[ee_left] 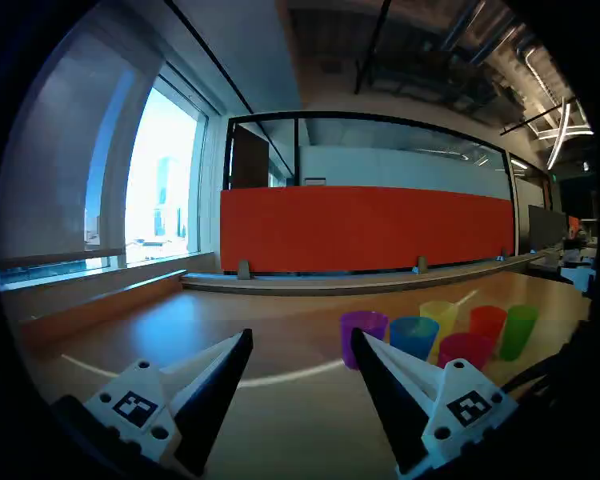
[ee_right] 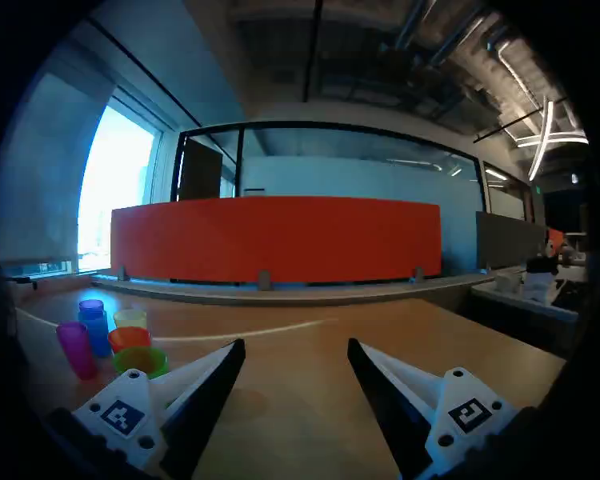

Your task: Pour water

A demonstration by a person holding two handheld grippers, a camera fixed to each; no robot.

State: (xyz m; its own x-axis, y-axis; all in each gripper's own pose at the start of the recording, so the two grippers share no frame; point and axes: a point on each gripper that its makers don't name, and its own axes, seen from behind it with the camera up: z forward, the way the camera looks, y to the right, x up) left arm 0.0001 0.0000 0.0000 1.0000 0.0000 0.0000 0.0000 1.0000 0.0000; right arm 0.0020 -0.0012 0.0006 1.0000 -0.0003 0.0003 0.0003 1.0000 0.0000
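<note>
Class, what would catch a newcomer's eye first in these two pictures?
The long red screen behind the table strikes first. Next come the coloured cups clustered on it, to the right in the left gripper view. The bright window glares at that view's left.

Both held level and low — left gripper (ee_left: 300,352) and right gripper (ee_right: 296,356) spread wide, gripping nothing.
</note>
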